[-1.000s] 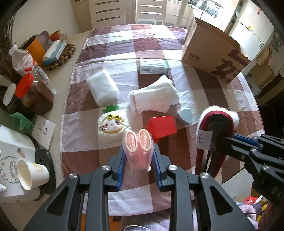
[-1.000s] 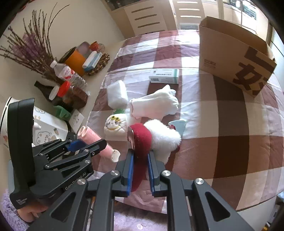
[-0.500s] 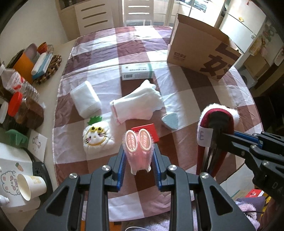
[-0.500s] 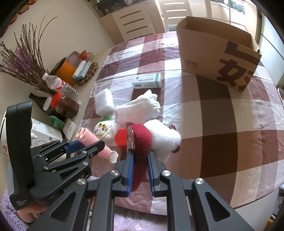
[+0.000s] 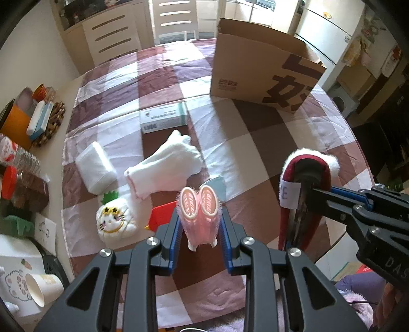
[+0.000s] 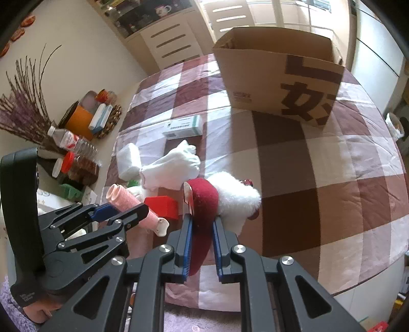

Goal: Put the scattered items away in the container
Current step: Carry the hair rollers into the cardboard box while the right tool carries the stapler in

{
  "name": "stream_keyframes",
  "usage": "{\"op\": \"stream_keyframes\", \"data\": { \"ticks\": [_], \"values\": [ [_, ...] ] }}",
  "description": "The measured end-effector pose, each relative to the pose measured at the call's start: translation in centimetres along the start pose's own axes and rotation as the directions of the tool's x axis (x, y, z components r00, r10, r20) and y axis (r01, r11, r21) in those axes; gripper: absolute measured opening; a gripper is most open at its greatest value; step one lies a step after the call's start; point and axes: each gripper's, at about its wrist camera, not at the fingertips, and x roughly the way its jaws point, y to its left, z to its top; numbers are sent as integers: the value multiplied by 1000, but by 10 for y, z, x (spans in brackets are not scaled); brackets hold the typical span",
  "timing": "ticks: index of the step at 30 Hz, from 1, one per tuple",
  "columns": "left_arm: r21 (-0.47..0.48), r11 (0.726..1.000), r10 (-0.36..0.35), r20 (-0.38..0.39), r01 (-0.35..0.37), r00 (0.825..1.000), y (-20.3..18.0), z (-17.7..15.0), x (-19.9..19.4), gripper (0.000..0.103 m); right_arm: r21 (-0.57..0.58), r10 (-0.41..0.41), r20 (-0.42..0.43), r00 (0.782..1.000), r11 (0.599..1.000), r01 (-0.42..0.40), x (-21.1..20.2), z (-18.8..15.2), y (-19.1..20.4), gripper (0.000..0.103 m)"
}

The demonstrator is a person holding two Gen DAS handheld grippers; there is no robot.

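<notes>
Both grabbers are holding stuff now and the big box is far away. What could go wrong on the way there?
1. The left hand-held gripper pinches two pink hair rollers together; one might slip out.
2. The red hairband in the right hand-held gripper has a bulky white fluffy part sticking out, which could catch on the tall cardboard box wall.
3. Both grippers travel close together, so they might bump.

Checked tablecloth [image 5: 268, 132] covers most of the table; bare strip at left edge w/ clutter: orange tin [image 5: 12, 125] beside a wicker mat [image 5: 55, 116], water bottle [image 6: 69, 139], red-lid jar [image 5: 19, 182], paper cup [image 5: 42, 286] on its side. Dried purple twigs [image 6: 19, 112] by the wall. White drawers [image 5: 112, 38] and chair back [image 5: 176, 20] behind the table, fridge [image 5: 324, 33] far right.
</notes>
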Motion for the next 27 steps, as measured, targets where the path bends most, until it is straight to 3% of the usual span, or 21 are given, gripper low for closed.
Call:
{"op": "stream_keyframes", "data": {
  "ticks": [27],
  "values": [
    [189,980,-61,-19,63,998,-67,39,19,28,172,-81,61,995,983,70,-18,4,-59,15]
  ]
}}
